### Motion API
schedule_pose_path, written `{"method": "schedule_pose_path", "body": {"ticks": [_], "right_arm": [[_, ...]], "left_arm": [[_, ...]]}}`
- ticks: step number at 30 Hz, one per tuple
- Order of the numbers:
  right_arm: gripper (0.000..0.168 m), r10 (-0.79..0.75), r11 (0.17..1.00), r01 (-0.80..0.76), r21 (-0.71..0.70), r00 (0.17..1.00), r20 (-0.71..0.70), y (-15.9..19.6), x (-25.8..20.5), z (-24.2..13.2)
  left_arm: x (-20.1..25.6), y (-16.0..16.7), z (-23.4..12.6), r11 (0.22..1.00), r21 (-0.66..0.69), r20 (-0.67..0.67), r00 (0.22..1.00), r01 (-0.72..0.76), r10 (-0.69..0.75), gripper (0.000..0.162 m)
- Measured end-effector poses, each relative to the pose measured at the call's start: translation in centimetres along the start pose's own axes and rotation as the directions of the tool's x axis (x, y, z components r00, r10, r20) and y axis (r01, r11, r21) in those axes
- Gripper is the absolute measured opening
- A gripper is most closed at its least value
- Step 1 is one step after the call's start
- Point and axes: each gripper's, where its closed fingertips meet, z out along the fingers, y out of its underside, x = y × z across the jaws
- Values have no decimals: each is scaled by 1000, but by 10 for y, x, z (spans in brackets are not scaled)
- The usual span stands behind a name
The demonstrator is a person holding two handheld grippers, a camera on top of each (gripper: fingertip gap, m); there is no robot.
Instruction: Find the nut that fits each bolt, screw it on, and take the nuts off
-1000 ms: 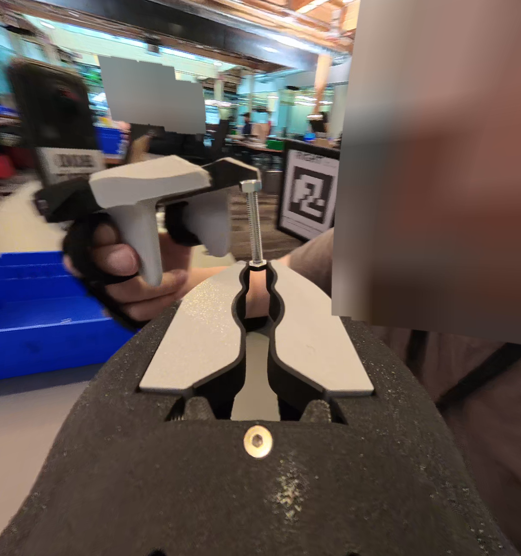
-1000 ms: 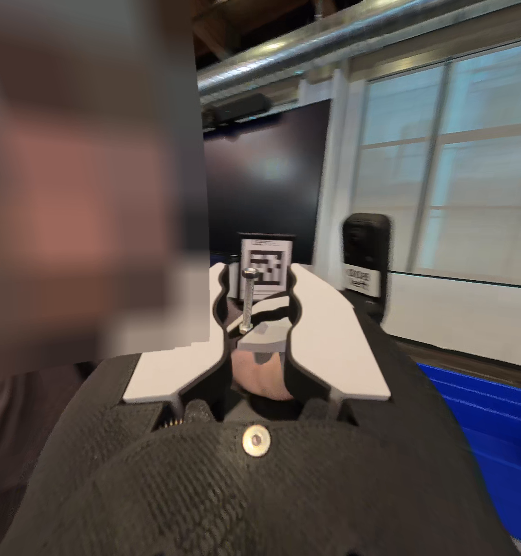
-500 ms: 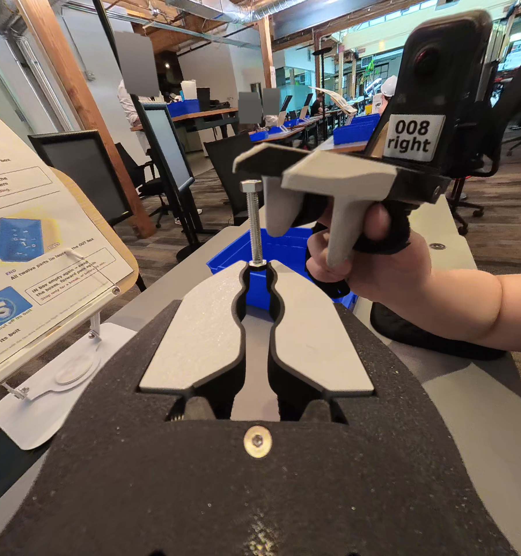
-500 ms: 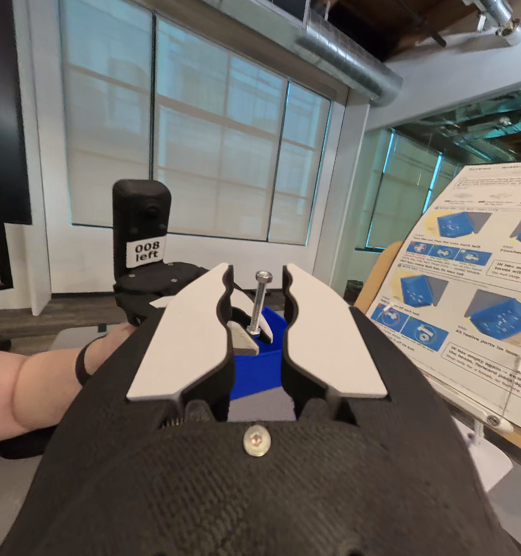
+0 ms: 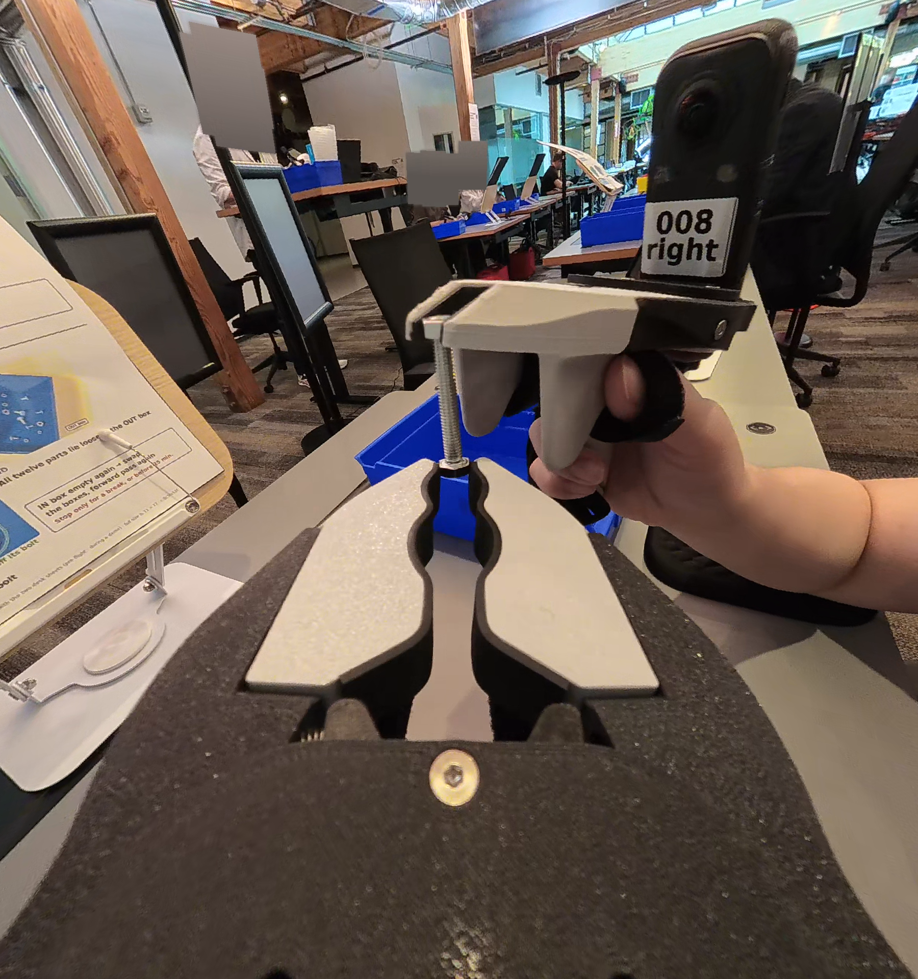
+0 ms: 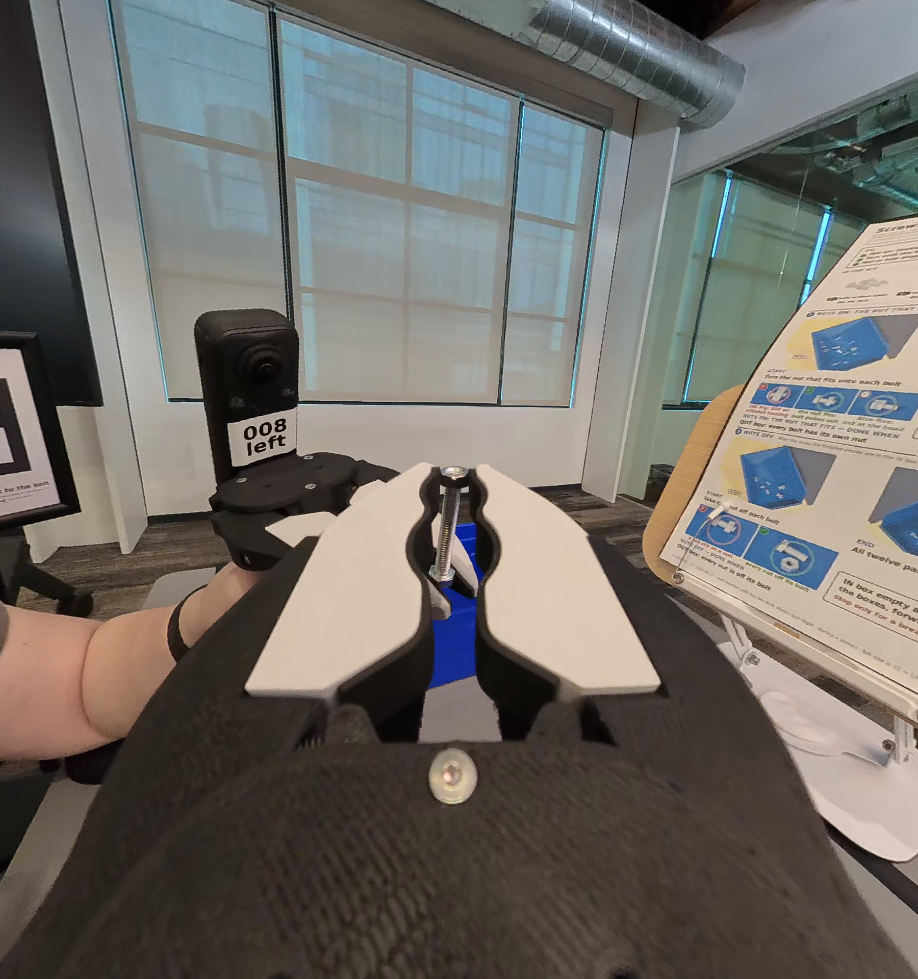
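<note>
Upright, bolt (image 5: 450, 402) between both tongs

An open-plan office: rows of desks (image 5: 504, 225), swivel chairs (image 5: 838, 175), monitors (image 5: 282, 238)

The left tongs (image 5: 452, 469) are pinching a nut (image 5: 452, 464) at their tips, with a bolt (image 5: 449, 394) standing upright from it. The right tongs (image 5: 435, 326) are closing on the bolt's head from the right, above a blue bin (image 5: 420, 450) sitting on the tabletop (image 5: 817, 715).
</note>
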Motion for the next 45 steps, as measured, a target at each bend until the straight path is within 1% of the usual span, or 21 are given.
{"method": "schedule_pose_path", "body": {"ticks": [4,6,8,10,13,16,18,20,21,23,25,26,27,28,29,30,31,34,36,38,45], "right_arm": [[11,10,1000,-9,-17,998,66,0,-4,1],[10,58,998,-55,-20,983,176,-2,-11,-1],[11,127,992,-128,-21,927,354,-7,-23,-7],[11,211,974,-221,-51,806,552,-12,-39,-18],[11,275,939,-331,-95,556,784,-16,-60,-42],[11,300,899,-417,-132,368,880,-18,-69,-56],[11,309,886,-439,-146,327,893,-17,-70,-57],[11,312,897,-417,-150,354,882,-15,-70,-54],[11,310,911,-383,-151,396,864,-15,-67,-53],[11,268,959,-235,-161,559,785,-17,-51,-57],[11,137,966,15,-259,818,559,-4,-5,-68],[11,23,909,145,-390,918,396,14,32,-83],[11,-96,809,220,-546,964,246,35,72,-108],[11,-183,690,219,-690,975,127,57,109,-139],[11,-214,577,153,-802,976,33,78,139,-172],[11,-186,487,51,-872,982,-46,98,158,-201],[11,-125,434,-43,-900,986,-108,116,169,-220],[11,-1,386,-199,-901,976,-216,158,194,-243],[12,20,306,-244,-920,968,-250,185,204,-255],[12,25,235,-231,-944,973,-232,206,205,-261],[13,93,174,-210,-962,976,-196,246,203,-266]], "left_arm": [[4,0,-1,1000,-11,-40,999,-1,0,10],[12,-2,-3,1000,-7,-119,993,19,-20,9],[30,-8,-8,998,3,-277,959,65,-62,9],[49,-11,-16,994,-6,-433,896,108,-100,10],[78,-12,-25,988,-34,-618,773,152,-140,10],[97,-5,-29,985,-81,-715,680,154,-165,10],[102,-4,-29,983,-90,-734,656,161,-175,10],[102,-2,-28,984,-96,-726,666,150,-172,10],[100,-2,-28,986,-92,-715,679,142,-165,10],[95,-4,-30,988,-84,-698,699,132,-152,10],[89,-8,-33,991,-66,-673,728,117,-131,10],[86,-10,-34,993,-58,-660,742,107,-118,10],[85,-11,-35,994,-51,-655,747,102,-110,10],[85,-13,-37,994,-47,-657,746,101,-107,10],[84,-13,-37,994,-45,-657,747,99,-104,10],[83,-13,-37,995,-43,-650,753,96,-100,10],[82,-13,-36,995,-44,-643,759,92,-99,10],[81,-10,-35,994,-57,-635,765,89,-105,10],[80,-8,-33,994,-66,-629,769,87,-109,10],[80,-5,-32,993,-75,-629,769,86,-114,10],[81,-1,-29,992,-91,-631,766,84,-123,10]]}}
